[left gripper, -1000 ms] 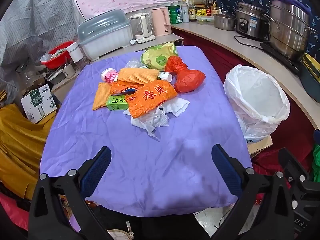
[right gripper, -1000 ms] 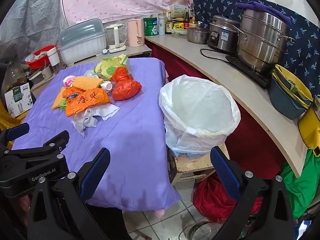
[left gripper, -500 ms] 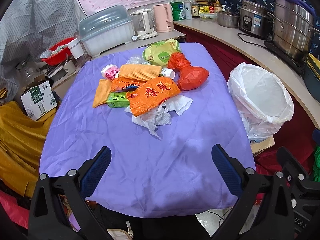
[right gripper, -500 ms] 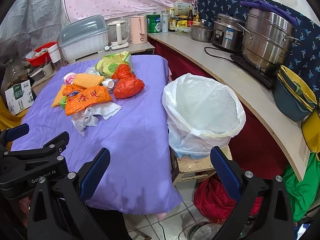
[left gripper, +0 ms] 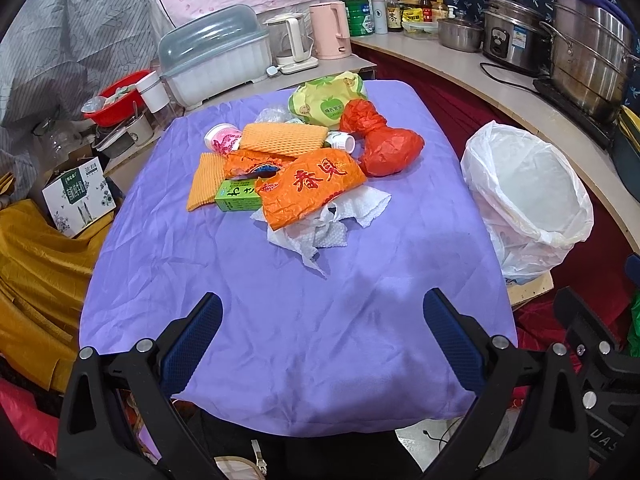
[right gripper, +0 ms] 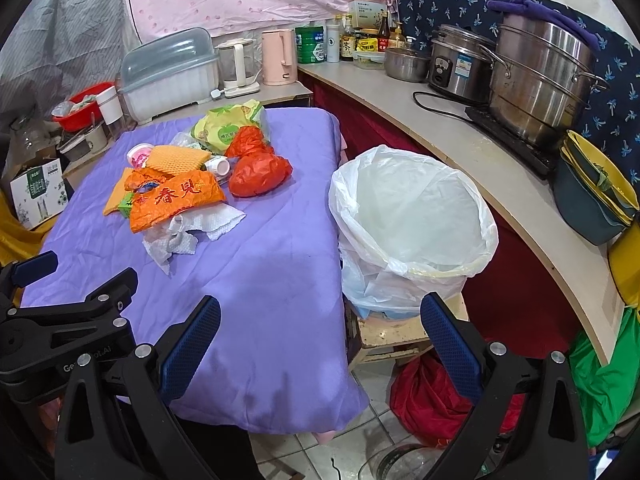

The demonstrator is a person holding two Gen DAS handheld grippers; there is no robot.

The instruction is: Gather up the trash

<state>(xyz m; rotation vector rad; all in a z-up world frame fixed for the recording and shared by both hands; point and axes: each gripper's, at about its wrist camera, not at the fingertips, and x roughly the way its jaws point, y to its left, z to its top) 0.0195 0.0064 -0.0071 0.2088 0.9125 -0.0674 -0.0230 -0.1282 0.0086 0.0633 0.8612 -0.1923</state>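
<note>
A pile of trash lies on the purple-covered table (left gripper: 280,340): an orange wrapper with red characters (left gripper: 312,188), crumpled white tissue (left gripper: 320,228), a red plastic bag (left gripper: 384,144), a green box (left gripper: 236,196), orange foam netting (left gripper: 280,138), a small pink cup (left gripper: 222,138) and a green-yellow bag (left gripper: 326,100). The pile also shows in the right wrist view (right gripper: 180,196). A bin lined with a white bag (right gripper: 412,220) stands right of the table. My left gripper (left gripper: 322,344) is open and empty over the table's near edge. My right gripper (right gripper: 320,344) is open and empty near the table's right corner.
A curved counter (right gripper: 480,152) with steel pots (right gripper: 540,80), a rice cooker and bottles runs along the right. A dish rack (left gripper: 216,60) and kettles stand behind the table. A cardboard box (left gripper: 80,196) and yellow cloth lie at the left. A red bag (right gripper: 432,400) lies on the floor.
Both grippers have risen and drifted slightly forward, so the table and bin sit a little lower in view. Both stay open; the trash has not moved.
</note>
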